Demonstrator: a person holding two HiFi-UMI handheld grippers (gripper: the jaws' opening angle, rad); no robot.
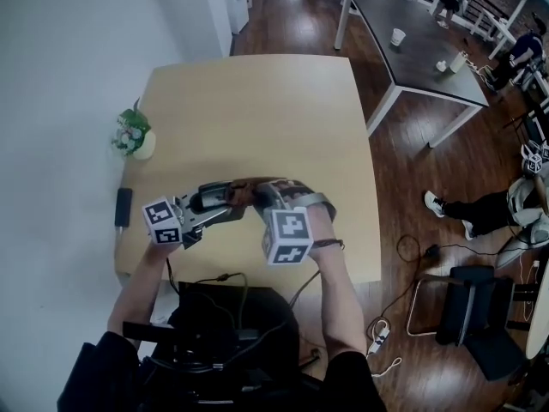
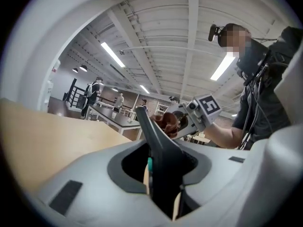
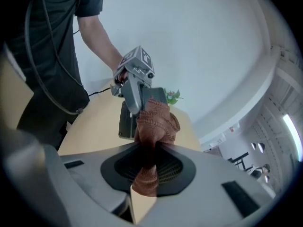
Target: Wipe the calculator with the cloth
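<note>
My left gripper is shut on a dark calculator and holds it above the near part of the wooden table. In the left gripper view the calculator stands edge-on between the jaws. My right gripper is shut on a brown knitted cloth, which lies against the calculator's right end. The right gripper view shows the cloth bunched out of the jaws and pressed on the calculator, with the left gripper behind it. The cloth also shows past the calculator's top edge.
A small plant in a white pot and a black phone sit at the table's left edge by the white wall. A dark table with a paper cup stands at the back right. A black chair is on the right.
</note>
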